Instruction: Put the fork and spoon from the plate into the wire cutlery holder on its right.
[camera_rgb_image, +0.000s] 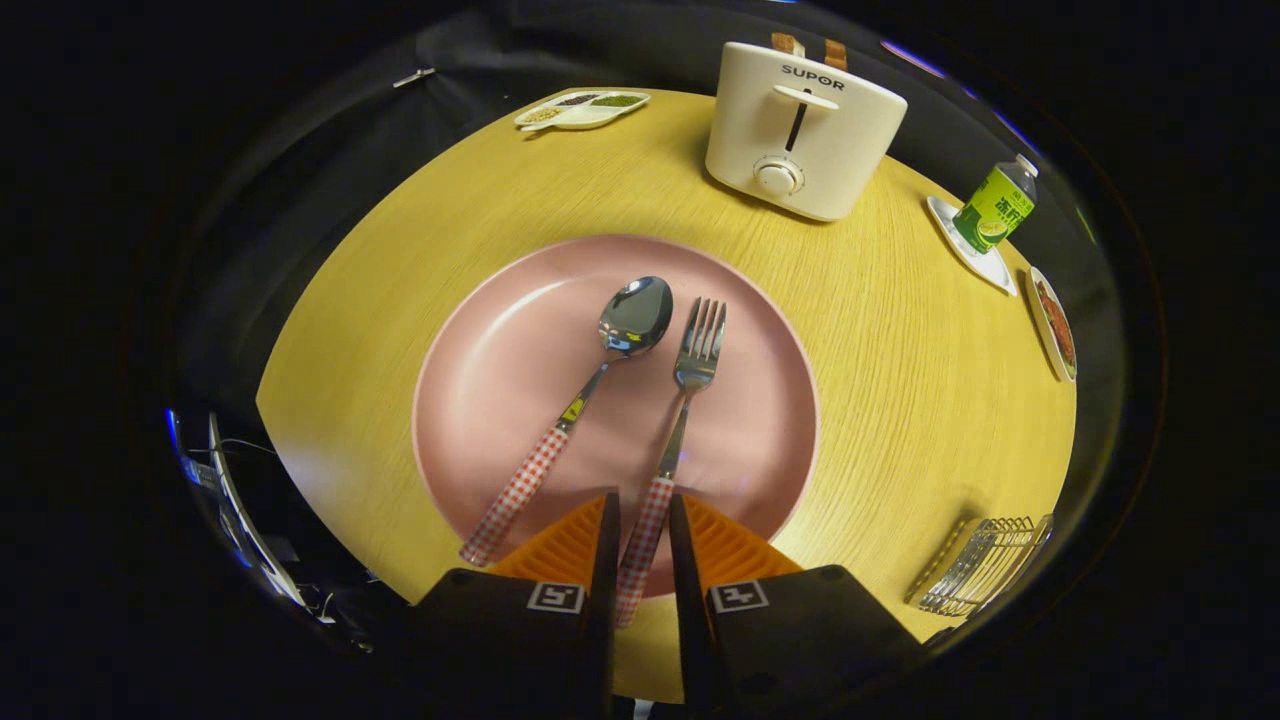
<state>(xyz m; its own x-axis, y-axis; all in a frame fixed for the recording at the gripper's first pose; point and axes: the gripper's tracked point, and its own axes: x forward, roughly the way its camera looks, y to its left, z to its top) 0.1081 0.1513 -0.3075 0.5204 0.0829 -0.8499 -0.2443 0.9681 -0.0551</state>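
A pink plate (500, 370) sits on the round wooden table just ahead of me. On it lie a spoon (633, 318) and, to its right, a fork (697, 345), both with red-checked handles pointing back toward me. My gripper (643, 497) is low over the plate's near rim, its fingers a narrow gap apart on either side of the fork's handle. The handle runs slantwise through that gap with a sliver of room on each side, and the fork still lies flat. The wire cutlery holder (985, 565) stands at the table's edge, off to the right of the fingers.
A white toaster (800, 130) stands beyond the plate. A green bottle (995, 208) on a white dish and a small plate of food (1055, 322) sit at the right edge. A divided snack tray (582, 108) lies at the far left. The table edge (300, 470) curves close on the left.
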